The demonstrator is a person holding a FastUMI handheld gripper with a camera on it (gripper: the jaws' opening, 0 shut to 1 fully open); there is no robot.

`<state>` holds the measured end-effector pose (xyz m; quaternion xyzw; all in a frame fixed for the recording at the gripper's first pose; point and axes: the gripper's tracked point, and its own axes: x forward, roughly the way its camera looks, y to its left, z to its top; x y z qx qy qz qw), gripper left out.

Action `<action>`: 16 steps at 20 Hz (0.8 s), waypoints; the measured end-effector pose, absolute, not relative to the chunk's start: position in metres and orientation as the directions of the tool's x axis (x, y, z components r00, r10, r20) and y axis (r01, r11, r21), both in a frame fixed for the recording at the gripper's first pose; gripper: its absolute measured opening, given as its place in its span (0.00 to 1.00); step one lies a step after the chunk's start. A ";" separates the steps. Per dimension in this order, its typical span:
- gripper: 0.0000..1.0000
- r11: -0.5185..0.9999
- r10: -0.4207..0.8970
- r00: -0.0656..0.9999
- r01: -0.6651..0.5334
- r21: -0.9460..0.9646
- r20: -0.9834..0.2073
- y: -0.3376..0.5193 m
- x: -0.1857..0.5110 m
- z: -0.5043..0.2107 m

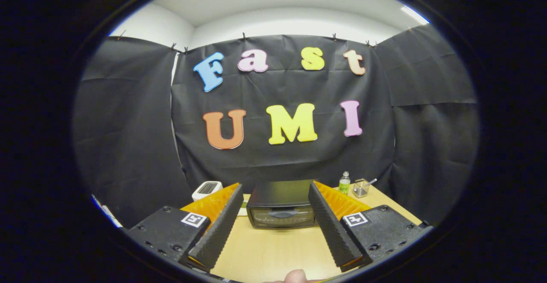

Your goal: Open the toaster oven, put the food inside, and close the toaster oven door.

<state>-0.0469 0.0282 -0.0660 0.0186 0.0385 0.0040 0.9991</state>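
Observation:
A black toaster oven (280, 204) stands on the wooden table (273, 249), beyond my fingers and centred between them. Its glass door faces me and is closed, with a dark handle across its middle. My gripper (275, 191) is open, the two fingers spread wide with nothing between them but bare table. It hovers above the table, a good way short of the oven. A rounded pale thing (295, 276) shows at the very near edge between the fingers; I cannot tell what it is.
A small white device (207, 189) sits left of the oven, partly behind my left finger. To the right of the oven stand a little green-labelled bottle (344, 183) and a clear cup (361, 187) with a spoon in it. Black cloth walls close the booth behind.

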 end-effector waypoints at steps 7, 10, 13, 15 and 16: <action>1.00 0.997 0.010 0.995 -0.001 0.081 -0.102 0.029 -0.048 -0.078; 1.00 0.996 -0.003 0.994 0.013 0.090 -0.109 0.023 -0.047 -0.079; 1.00 0.995 -0.018 0.994 0.028 0.096 -0.112 0.015 -0.045 -0.080; 1.00 0.995 -0.024 0.993 0.035 0.091 -0.114 0.013 -0.044 -0.081; 1.00 0.996 -0.026 0.993 0.036 0.082 -0.113 0.013 -0.045 -0.080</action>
